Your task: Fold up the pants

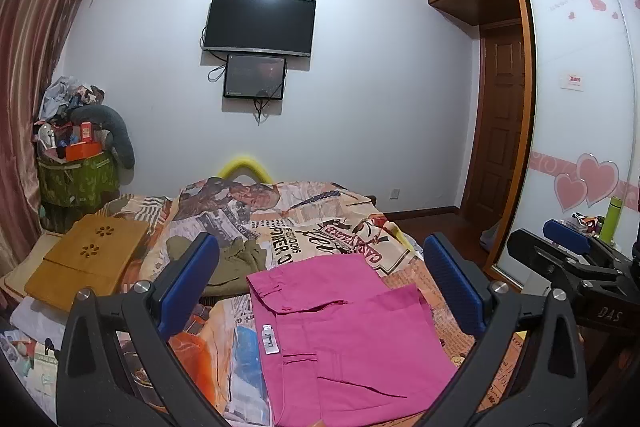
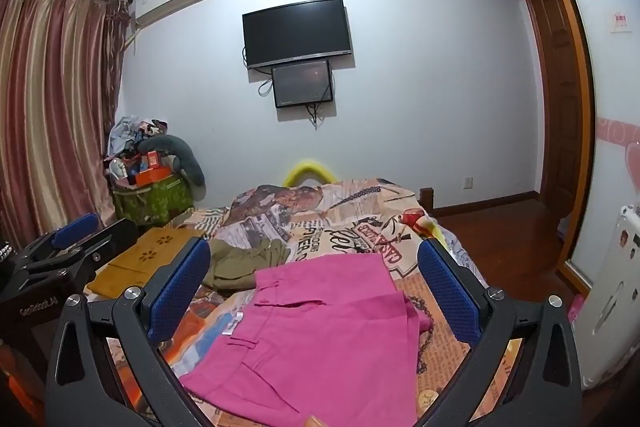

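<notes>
Pink pants (image 1: pixel 344 331) lie folded flat on the patterned bedspread (image 1: pixel 304 223), waistband toward the left with a white label showing. They also show in the right wrist view (image 2: pixel 320 331). My left gripper (image 1: pixel 320 279) is open and empty, held above the pants with its blue pads wide apart. My right gripper (image 2: pixel 316 283) is open and empty, also above the pants. The right gripper shows at the right edge of the left wrist view (image 1: pixel 576 259); the left gripper shows at the left edge of the right wrist view (image 2: pixel 68 247).
An olive garment (image 1: pixel 236 263) lies crumpled beyond the pants. A wooden lap board (image 1: pixel 88 263) sits at the bed's left. A green bin of clutter (image 1: pixel 76 175) stands by the curtain. A wardrobe with sliding door (image 1: pixel 580 107) and wooden floor are to the right.
</notes>
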`<state>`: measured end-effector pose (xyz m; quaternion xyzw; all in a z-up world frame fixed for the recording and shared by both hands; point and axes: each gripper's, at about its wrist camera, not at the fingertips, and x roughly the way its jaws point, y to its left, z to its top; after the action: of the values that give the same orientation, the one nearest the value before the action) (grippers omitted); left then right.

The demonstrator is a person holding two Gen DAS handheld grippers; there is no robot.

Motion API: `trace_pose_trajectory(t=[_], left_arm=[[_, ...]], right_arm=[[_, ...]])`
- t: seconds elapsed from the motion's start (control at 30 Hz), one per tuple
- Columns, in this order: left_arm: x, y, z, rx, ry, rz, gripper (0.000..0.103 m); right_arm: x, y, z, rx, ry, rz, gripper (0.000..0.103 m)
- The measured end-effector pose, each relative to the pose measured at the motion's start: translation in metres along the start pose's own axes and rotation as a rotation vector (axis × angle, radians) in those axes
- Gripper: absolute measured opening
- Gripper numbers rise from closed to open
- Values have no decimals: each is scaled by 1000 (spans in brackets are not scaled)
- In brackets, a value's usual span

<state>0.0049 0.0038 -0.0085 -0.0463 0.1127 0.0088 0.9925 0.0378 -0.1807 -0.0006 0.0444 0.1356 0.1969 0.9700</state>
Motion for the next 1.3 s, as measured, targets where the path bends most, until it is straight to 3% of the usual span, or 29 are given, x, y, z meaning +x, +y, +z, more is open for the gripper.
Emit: trace_pose_trajectory(t=[1.3], left_arm=[[4,5,-3,-8,-4,10,103]], right_arm=[[0,-3,1,6,11,-3,103]])
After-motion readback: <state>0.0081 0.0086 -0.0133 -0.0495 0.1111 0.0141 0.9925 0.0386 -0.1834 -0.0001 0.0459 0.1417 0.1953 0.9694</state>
